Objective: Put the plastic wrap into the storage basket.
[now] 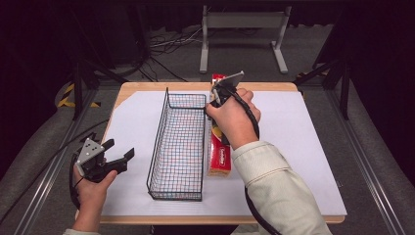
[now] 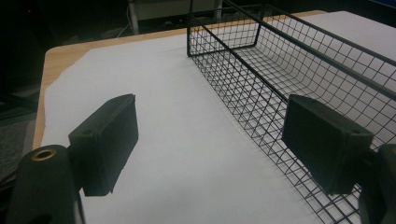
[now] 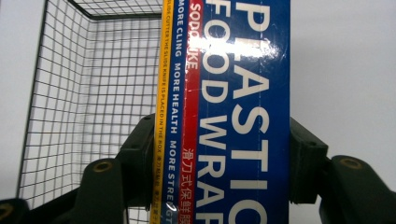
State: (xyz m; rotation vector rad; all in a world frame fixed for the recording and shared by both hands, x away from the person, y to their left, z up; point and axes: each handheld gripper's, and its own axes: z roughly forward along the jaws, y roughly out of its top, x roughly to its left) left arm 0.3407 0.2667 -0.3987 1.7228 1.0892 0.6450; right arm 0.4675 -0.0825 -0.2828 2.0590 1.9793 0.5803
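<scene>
So the right gripper (image 1: 221,95) has its fingers (image 3: 140,158) clamped on a long box (image 3: 233,116) of plastic food wrap, squeezing it across the narrow sides, and the box sits just right of the wire basket (image 1: 161,147), running parallel to its long side. From the high view I can't tell if the near end of the box is resting on the worktop (image 1: 303,147) or just clear of it. My read is the box is headed into the basket, so the trick is getting it high enough to clear the rim, keeping it lined up lengthwise with the basket since it's nearly as long, then lowering it flat instead of dropping one end first. The grip looks to be toward the far end, so the near end may sag or swing; go slow and watch it doesn't snag the mesh. The left gripper (image 1: 117,156) sits at the near left of the basket with fingers (image 2: 105,140) spread wide and nothing in them, handy for steadying the basket if it slides.
</scene>
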